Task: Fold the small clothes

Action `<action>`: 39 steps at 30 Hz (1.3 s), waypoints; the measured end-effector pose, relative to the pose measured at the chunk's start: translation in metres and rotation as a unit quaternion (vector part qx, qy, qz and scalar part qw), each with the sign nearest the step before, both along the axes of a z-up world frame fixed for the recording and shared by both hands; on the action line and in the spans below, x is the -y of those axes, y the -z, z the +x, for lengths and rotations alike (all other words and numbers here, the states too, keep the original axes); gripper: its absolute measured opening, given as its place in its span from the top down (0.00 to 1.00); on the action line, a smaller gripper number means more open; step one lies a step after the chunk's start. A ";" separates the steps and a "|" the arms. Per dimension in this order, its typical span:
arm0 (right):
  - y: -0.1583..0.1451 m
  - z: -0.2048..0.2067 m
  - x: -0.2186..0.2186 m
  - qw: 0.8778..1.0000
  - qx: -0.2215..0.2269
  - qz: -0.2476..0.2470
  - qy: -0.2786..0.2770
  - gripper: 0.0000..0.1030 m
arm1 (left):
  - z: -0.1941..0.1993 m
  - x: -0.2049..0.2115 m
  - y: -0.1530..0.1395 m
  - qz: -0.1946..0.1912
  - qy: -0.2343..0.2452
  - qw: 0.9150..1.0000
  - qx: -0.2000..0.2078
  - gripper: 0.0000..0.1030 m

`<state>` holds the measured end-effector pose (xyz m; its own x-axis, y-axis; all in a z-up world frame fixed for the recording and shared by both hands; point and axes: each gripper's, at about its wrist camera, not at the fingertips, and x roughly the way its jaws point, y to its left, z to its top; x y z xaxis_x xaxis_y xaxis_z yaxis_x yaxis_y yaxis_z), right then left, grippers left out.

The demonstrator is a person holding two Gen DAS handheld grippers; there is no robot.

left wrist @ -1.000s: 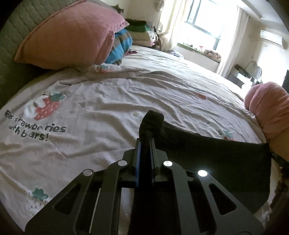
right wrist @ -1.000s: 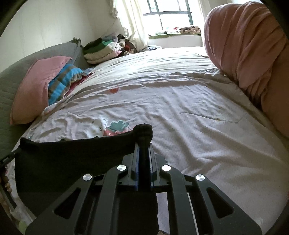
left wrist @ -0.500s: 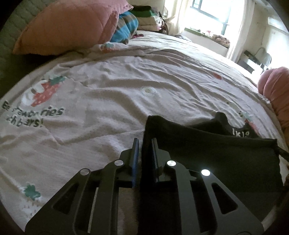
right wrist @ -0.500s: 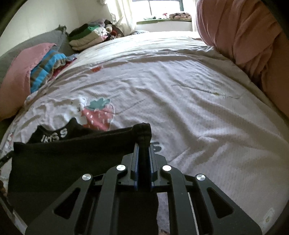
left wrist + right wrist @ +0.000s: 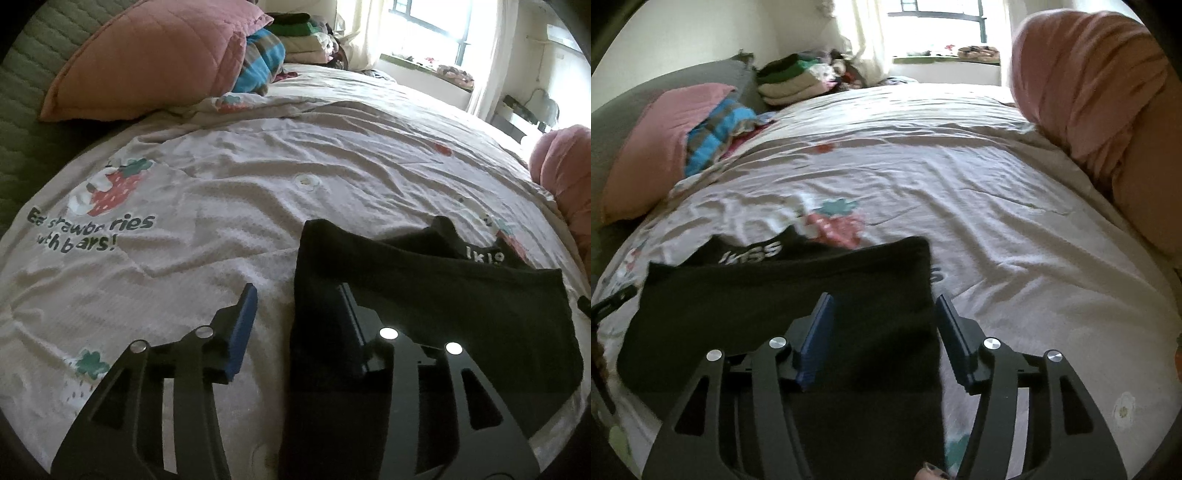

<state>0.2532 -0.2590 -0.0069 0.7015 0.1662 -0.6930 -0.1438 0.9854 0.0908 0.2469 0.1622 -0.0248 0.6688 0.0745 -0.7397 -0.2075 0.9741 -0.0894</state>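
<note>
A black garment (image 5: pixel 443 302) with white lettering lies folded on the strawberry-print bed sheet (image 5: pixel 221 184). My left gripper (image 5: pixel 295 306) is at its left edge with its jaws opening. The cloth's edge lies between them against the right finger, clear of the blue left pad (image 5: pixel 243 325). In the right wrist view the same garment (image 5: pixel 775 295) spreads to the left. My right gripper (image 5: pixel 882 314) straddles its right edge, jaws opening, and both blue pads stand off the cloth.
A pink pillow (image 5: pixel 147 62), a blue striped blanket (image 5: pixel 262 59) and a stack of folded clothes (image 5: pixel 299 37) sit at the head of the bed. A pink bundle (image 5: pixel 1089 81) lies along the right side. A window is beyond the bed.
Both grippers held the garment's corners pinched, brought it down onto the sheet, and now their jaws have parted. The cloth rests on the bed.
</note>
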 end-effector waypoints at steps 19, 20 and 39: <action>0.008 -0.062 -0.026 0.996 -0.022 -0.032 -0.084 0.42 | -0.040 0.023 -0.022 -0.011 0.028 1.000 0.003 0.48; 0.009 -0.063 -0.026 0.995 -0.025 -0.033 -0.086 0.42 | -0.042 0.024 -0.021 -0.017 0.029 0.999 -0.001 0.48; 0.028 -0.078 -0.026 0.992 -0.066 -0.052 -0.090 0.40 | -0.065 0.047 0.014 -0.022 0.065 0.995 -0.073 0.46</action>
